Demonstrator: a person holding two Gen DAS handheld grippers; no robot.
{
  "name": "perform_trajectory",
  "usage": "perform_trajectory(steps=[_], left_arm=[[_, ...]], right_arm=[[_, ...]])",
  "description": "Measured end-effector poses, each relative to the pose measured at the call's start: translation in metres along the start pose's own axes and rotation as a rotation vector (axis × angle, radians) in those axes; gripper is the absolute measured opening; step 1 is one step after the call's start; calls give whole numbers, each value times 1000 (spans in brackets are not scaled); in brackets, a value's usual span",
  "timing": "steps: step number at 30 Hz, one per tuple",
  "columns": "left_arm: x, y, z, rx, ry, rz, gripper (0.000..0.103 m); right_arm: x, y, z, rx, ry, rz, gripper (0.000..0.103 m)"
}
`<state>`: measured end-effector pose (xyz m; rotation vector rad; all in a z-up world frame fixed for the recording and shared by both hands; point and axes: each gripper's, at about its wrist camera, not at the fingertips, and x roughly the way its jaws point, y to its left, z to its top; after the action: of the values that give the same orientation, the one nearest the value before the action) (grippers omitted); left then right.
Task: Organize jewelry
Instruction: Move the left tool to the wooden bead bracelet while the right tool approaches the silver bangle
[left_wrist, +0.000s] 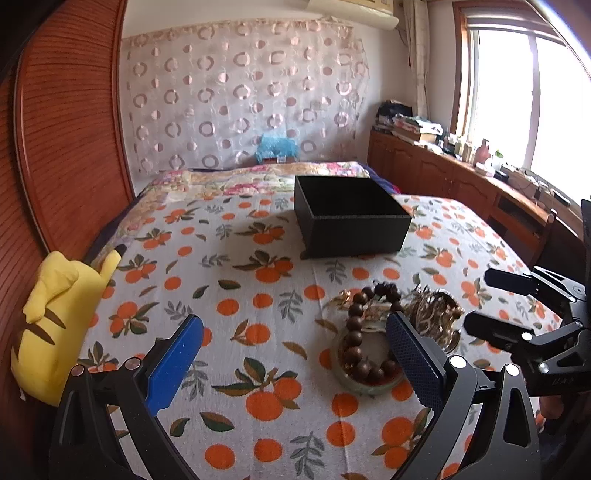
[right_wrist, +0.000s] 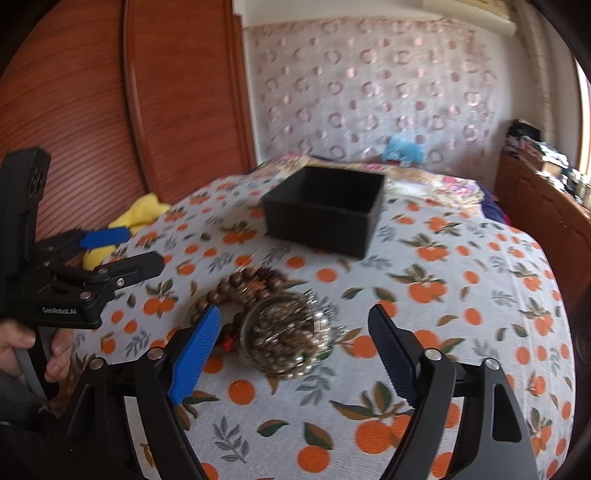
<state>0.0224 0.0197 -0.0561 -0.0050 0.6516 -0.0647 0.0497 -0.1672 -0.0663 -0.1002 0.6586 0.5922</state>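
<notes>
I am hovering both hand-held grippers, left (left_wrist: 295, 354) and right (right_wrist: 295, 347), jaws apart, over the jewelry pile (right_wrist: 280, 328), since the open black box (right_wrist: 325, 210) waits at twelve o'clock.

The jewelry pile (left_wrist: 391, 325) lies on the bedspread (left_wrist: 258, 295), the box (left_wrist: 351, 221) behind it.

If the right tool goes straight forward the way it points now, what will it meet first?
Most likely the heap of jewelry lying between its open jaws. The right tool holds nothing. The black box stands farther along the same line on the bedspread. The view is blurred, so depth is uncertain.
</notes>
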Motion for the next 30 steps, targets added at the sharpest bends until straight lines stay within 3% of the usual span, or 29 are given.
perform_trajectory(steps=[7,12,17,25,30], left_arm=[[8,10,-8,-4,40,-12,95],[10,17,-12,-5,58,-16,95],[13,18,-14,-2,73,-24,95],[22,11,-15,5,95,-81,95],[29,5,-8,15,112,-130,84]], right_arm=[[24,12,1,-65,97,29,77],[36,20,3,-144,134,0,77],[47,26,3,-211,171,-46,65],[33,19,6,-198,132,-7,63],[14,14,14,-186,87,-9,63]])
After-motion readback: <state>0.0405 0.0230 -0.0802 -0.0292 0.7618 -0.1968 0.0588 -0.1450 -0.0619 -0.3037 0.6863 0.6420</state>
